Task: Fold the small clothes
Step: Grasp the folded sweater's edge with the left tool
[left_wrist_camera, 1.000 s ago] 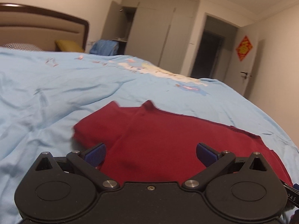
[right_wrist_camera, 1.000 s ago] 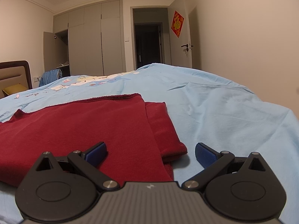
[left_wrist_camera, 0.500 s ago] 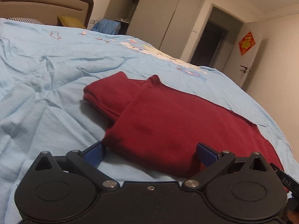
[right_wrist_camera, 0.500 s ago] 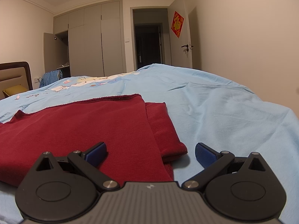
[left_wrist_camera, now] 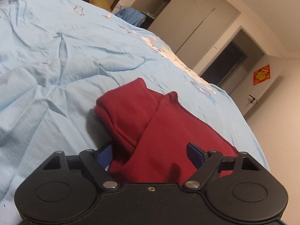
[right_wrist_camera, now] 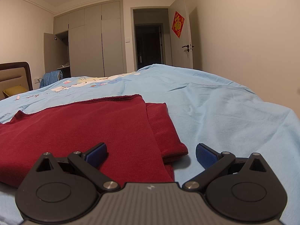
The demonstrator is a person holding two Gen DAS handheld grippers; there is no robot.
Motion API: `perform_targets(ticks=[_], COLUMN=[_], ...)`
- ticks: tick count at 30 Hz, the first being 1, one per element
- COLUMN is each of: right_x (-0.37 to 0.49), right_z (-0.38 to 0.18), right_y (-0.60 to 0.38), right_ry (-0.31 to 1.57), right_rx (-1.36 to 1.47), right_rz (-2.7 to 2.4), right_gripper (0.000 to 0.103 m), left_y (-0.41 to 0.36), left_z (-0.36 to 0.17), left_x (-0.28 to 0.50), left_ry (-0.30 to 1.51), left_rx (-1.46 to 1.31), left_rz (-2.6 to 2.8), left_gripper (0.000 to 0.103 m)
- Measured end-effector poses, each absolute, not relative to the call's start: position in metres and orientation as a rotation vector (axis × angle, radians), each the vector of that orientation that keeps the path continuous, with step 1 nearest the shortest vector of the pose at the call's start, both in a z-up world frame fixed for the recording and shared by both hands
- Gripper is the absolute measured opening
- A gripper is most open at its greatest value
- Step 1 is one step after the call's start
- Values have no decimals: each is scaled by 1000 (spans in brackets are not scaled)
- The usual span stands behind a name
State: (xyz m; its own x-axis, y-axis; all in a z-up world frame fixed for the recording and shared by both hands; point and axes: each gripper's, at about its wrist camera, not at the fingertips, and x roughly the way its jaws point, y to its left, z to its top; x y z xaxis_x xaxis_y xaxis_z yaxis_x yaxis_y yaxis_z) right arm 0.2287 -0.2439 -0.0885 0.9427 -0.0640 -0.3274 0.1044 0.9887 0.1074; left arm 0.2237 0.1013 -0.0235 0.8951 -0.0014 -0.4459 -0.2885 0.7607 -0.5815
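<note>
A dark red garment [left_wrist_camera: 150, 123] lies partly folded on the light blue bed cover [left_wrist_camera: 56, 60], one sleeve doubled under its left end. My left gripper [left_wrist_camera: 150, 154] is open, its blue pads straddling the near left corner of the cloth; the left pad sits partly under the fabric edge. In the right wrist view the same red garment [right_wrist_camera: 84, 127] spreads flat, a folded sleeve poking out at its right side. My right gripper [right_wrist_camera: 151, 154] is open over that near right corner, left pad above the cloth, right pad above the bed cover [right_wrist_camera: 225, 112].
A headboard [right_wrist_camera: 16, 75] and a yellow pillow [left_wrist_camera: 98, 1] lie at the bed's far end. Grey wardrobes [right_wrist_camera: 93, 43], one door open, and a dark doorway [right_wrist_camera: 149, 48] stand beyond. The bed's edge drops off at right [right_wrist_camera: 281, 116].
The left gripper has dropped, rolled and pushed forward until the garment's left corner lies between its open fingers. The right gripper has barely moved.
</note>
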Motion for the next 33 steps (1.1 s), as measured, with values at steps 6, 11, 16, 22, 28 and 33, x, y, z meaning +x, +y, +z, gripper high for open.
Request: perform_targets(ticks=[6, 11, 16, 22, 28, 33], right_x=[229, 215, 199, 196, 195, 193], right_z=[-89, -80, -71, -75, -79, -80], right_y=[-244, -238, -214, -196, -200, -203], right_ry=[329, 262, 166, 159, 162, 147], right_rx=[123, 89, -25, -120, -98, -85], right_rz=[-87, -95, -50, 0, 8, 0], right_gripper=[103, 103, 103, 103, 103, 103], left_y=[103, 108, 111, 109, 98, 78], left_z=[-23, -21, -24, -16, -4, 16], left_x=[234, 233, 234, 244, 250, 252], left_ry=[475, 493, 500, 534, 542, 502], left_rx=[-679, -697, -714, -672, -576, -450], left_rz=[208, 225, 222, 242, 270, 262], left_gripper=[55, 43, 46, 41, 23, 21])
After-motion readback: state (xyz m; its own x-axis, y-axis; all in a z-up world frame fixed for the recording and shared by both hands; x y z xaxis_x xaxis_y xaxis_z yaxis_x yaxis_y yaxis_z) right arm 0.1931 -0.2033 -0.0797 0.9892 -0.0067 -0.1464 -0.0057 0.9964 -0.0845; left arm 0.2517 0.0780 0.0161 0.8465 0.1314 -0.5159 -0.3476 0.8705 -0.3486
